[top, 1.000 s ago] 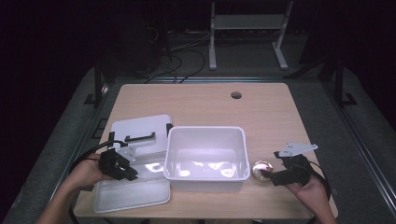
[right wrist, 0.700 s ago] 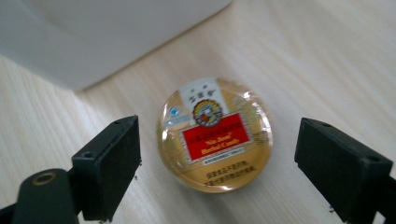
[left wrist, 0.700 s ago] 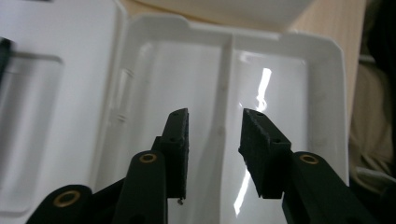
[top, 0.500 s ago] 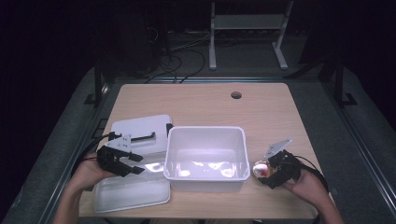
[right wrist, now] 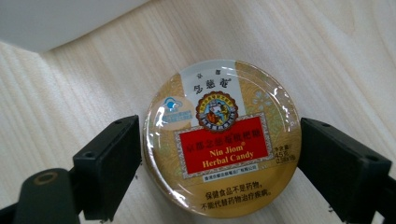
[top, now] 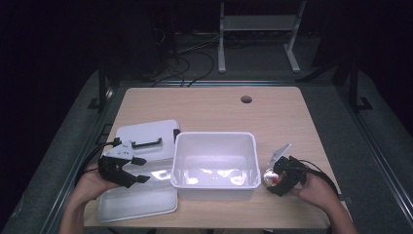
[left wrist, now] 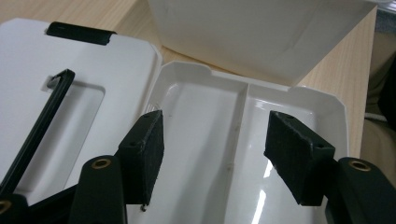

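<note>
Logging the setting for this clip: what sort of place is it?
Probably a lab or recording workspace: a lone wooden table on dark flooring, loose cables on the floor behind it, and a metal stand.

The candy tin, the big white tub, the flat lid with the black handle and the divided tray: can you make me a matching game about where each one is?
Things:
1. candy tin
2. white tub
3. lid with black handle
4. divided tray

Places:
A. middle of the table
B. under the left gripper's open jaws
C. between the right gripper's jaws
D. behind the tray

Pairs: 1-C, 2-A, 3-D, 4-B
</note>
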`<action>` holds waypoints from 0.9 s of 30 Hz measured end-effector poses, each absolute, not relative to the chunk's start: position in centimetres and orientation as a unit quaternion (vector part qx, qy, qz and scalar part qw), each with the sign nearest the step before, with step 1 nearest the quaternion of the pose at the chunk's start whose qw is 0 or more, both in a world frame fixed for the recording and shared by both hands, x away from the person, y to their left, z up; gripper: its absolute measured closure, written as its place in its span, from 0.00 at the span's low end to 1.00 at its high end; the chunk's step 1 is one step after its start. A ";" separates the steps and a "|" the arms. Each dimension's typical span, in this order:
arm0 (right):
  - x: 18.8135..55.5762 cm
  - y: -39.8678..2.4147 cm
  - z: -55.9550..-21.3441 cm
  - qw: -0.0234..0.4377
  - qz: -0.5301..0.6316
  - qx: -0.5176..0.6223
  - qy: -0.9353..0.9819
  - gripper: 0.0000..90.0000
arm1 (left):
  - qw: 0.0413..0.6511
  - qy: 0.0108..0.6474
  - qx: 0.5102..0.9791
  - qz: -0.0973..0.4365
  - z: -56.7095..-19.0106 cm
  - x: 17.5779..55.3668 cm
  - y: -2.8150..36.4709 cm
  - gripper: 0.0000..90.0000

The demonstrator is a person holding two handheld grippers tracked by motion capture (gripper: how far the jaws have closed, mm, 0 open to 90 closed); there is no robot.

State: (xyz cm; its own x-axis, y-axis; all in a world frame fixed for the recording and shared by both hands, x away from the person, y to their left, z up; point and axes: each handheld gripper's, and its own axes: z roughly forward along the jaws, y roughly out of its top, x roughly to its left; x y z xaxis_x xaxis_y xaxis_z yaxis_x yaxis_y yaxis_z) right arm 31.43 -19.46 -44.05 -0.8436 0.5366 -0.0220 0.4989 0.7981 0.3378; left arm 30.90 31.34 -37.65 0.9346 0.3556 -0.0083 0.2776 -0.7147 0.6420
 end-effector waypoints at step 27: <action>31.7 -20.1 -40.8 0.060 0.173 0.248 0.951 0.22 | 0.354 0.200 0.911 0.068 -37.6 30.6 32.4 0.26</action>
State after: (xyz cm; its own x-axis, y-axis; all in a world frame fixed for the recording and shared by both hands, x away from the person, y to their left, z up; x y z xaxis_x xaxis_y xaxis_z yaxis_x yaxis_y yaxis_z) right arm 31.70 -20.12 -40.81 -0.8703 0.4917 -0.0281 0.4502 0.8173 0.3595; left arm 30.62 32.39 -37.63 0.9109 0.4123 -0.0169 0.3158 -0.6701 0.6717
